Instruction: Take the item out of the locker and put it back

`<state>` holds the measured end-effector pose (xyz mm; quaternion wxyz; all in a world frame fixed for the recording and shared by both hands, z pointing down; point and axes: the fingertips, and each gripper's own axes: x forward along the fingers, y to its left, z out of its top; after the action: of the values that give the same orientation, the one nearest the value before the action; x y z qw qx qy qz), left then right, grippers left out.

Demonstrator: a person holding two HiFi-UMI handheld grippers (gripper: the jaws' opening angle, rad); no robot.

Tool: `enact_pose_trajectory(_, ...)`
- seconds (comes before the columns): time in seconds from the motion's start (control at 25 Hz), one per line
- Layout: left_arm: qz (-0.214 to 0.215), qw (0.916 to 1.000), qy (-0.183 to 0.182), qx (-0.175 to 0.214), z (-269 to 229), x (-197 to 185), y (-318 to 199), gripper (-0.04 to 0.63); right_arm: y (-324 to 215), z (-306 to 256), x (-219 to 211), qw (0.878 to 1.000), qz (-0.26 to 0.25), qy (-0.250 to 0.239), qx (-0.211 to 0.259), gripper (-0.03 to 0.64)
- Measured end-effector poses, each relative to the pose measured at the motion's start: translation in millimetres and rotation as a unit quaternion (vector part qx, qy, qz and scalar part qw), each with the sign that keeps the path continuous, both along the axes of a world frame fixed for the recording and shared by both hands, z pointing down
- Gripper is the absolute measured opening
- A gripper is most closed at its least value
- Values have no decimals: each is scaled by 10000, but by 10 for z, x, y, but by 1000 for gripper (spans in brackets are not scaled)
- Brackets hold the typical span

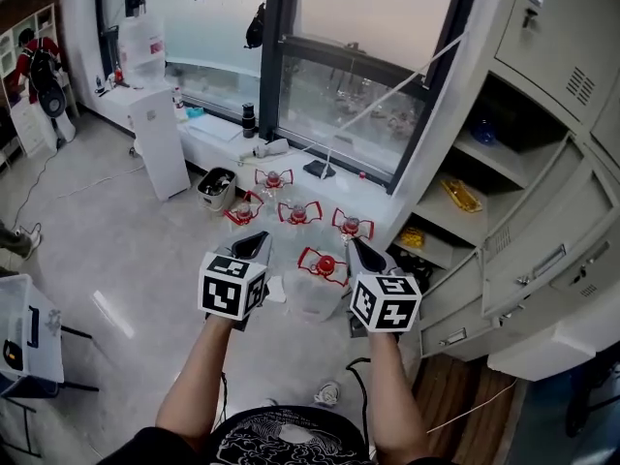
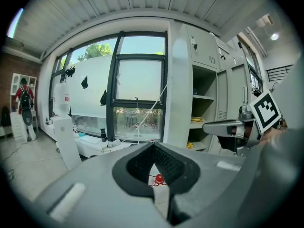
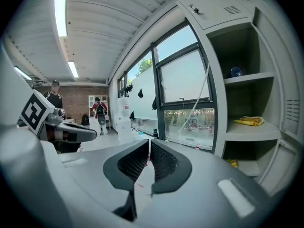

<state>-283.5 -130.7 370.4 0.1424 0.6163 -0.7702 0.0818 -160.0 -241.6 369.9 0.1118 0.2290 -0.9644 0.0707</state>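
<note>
Left of centre in the head view, the left gripper (image 1: pixel 254 246) was held above the floor, its jaws closed tip to tip and empty. Just right of it, the right gripper (image 1: pixel 361 254) was likewise closed on nothing, with red-capped clear containers (image 1: pixel 323 265) on the floor beyond the two. At the right edge the locker (image 1: pixel 557 37) stood open, with a blue object (image 1: pixel 482 132) on its upper shelf, a yellow packet (image 1: pixel 460 194) on the middle shelf and another yellow item (image 1: pixel 412 237) lower down, all well apart from both grippers.

head cam: high, steep down, far. gripper cams: low, near-level, along own jaws. all share window (image 1: pixel 368 37) + locker (image 1: pixel 552 27).
</note>
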Motion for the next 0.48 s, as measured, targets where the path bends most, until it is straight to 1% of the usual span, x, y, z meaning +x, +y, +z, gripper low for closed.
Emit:
enact_pose_trajectory(0.16,-84,9999,-96,0,-29,-53,159,2,155,-40,-28,9999,-85,-61,-99,23)
enact_pose_trajectory(0.48,-149,9999,-62,37,-38,-99,354,2,327,-161,-32,9998,-161,-101,83,23)
